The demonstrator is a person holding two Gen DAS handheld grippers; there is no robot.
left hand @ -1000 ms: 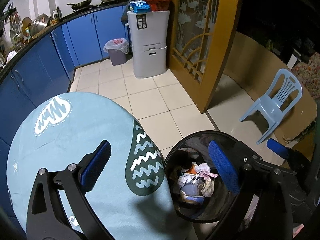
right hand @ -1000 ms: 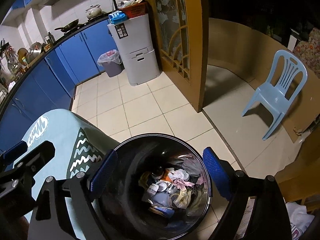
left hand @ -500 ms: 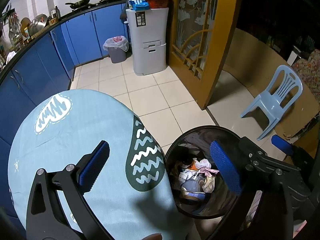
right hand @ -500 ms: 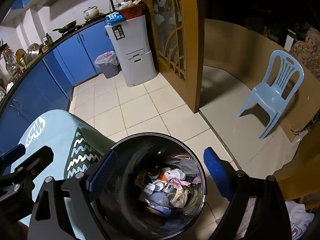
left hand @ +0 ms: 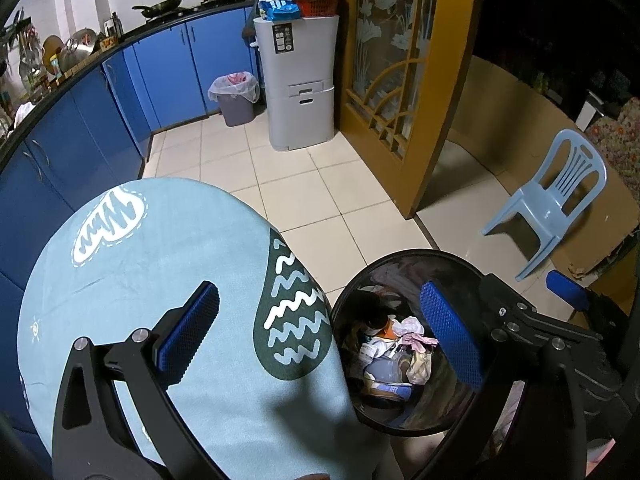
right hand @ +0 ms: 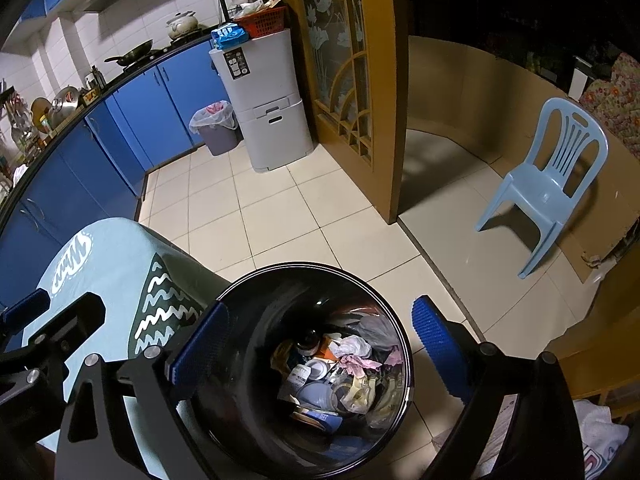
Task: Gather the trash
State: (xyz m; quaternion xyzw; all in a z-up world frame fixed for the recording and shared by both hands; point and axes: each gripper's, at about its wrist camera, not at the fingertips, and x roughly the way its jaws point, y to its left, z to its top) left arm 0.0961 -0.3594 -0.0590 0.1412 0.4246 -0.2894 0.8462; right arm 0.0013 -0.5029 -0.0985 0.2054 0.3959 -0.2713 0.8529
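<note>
A black round trash bin stands on the floor beside the table; it also shows in the left wrist view. Inside lies mixed trash: crumpled tissues, cups and wrappers, also seen in the left wrist view. My right gripper is open and empty, held above the bin's mouth. My left gripper is open and empty, straddling the table edge and the bin's left rim. No trash shows on the table.
A round table with a light blue patterned cloth stands left of the bin. A tiled floor, blue kitchen cabinets, a grey drawer unit, a lined bin, a yellow door and a blue plastic chair surround it.
Both grippers have risen and drawn back a little; the bin looks smaller and lower in both views. Both stay open and empty.
</note>
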